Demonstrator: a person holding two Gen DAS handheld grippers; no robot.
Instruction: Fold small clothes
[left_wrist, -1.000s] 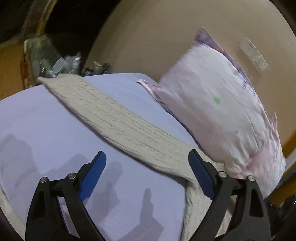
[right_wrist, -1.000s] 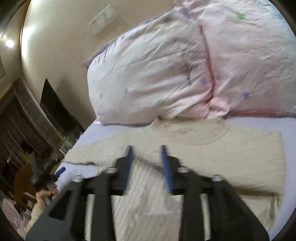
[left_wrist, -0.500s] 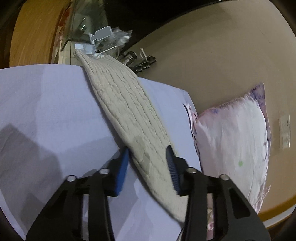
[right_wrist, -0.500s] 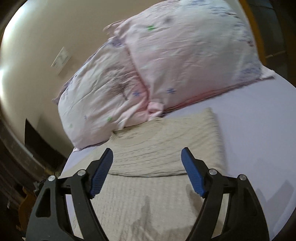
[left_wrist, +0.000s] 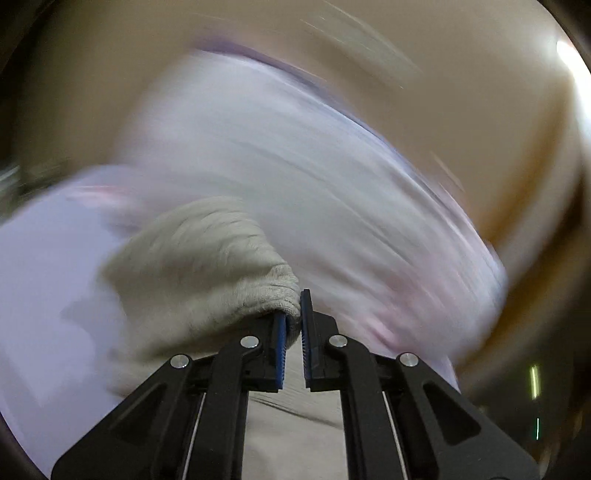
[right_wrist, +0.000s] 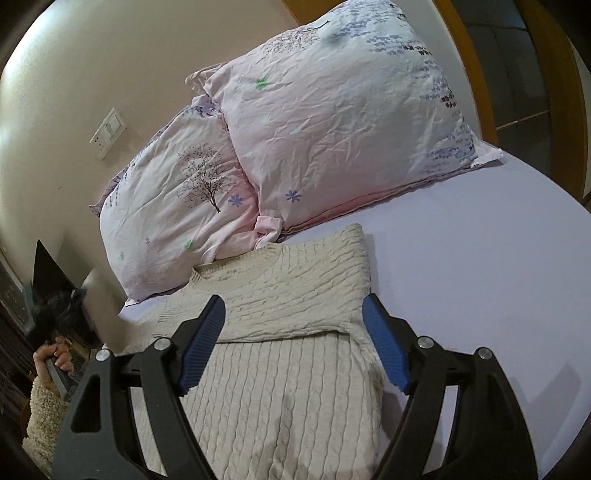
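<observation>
A cream cable-knit sweater (right_wrist: 288, 332) lies on the lilac bed sheet (right_wrist: 480, 280), its right sleeve folded across the chest. My right gripper (right_wrist: 293, 343) is open and empty, hovering just above the sweater's body. In the left wrist view, which is motion-blurred, my left gripper (left_wrist: 291, 325) is shut on the ribbed end of the sweater's left sleeve (left_wrist: 229, 273) and holds it lifted above the sweater.
Two pink patterned pillows (right_wrist: 332, 122) lean against the beige wall at the head of the bed, just beyond the sweater's collar. The person's hand (right_wrist: 51, 358) shows at the far left. A wooden frame (right_wrist: 465, 48) stands at the right.
My left gripper closed on the left sleeve and lifted it, swinging towards the pillows. My right gripper opened, let go of the folded right sleeve and drew back slightly.
</observation>
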